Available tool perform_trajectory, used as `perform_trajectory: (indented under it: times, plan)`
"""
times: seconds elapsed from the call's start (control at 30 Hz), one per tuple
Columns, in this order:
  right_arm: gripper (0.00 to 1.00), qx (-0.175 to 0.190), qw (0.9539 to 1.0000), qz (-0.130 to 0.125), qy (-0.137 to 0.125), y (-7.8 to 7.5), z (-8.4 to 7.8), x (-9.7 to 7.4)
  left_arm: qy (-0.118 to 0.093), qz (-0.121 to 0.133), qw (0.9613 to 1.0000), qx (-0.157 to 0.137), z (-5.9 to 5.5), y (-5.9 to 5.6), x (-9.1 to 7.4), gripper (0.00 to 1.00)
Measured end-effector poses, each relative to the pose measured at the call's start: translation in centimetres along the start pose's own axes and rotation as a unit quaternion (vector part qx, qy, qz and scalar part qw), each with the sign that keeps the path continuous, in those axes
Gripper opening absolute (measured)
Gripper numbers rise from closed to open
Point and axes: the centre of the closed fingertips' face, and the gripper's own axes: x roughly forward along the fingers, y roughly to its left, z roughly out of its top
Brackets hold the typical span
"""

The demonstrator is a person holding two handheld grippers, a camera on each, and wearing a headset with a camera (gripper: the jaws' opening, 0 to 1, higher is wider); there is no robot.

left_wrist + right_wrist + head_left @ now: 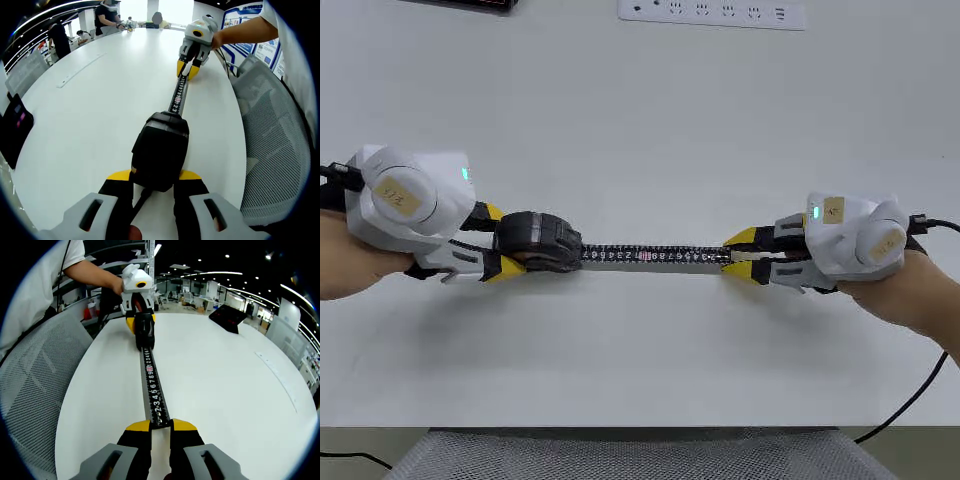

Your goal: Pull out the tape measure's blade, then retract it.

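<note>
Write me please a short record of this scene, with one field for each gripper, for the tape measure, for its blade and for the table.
tape measure case: black, held at its rear
blade: pulled out, straight, markings facing up
left gripper: shut on the tape measure case
right gripper: shut on the blade's free end
table: white, with a power strip at the far edge
task stage: blade out, not yet retracted
</note>
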Motion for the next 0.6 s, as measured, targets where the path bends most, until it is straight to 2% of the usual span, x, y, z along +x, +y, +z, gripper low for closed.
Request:
perform_trajectory:
  times: [0.6]
  plan:
    - [0.09, 0.002, 0.9999, -0.005, 0.012, -0.1, -1.2, -1.4, 0.002, 0.001, 1.0000, 0.000, 0.0, 0.0, 0.0, 0.26]
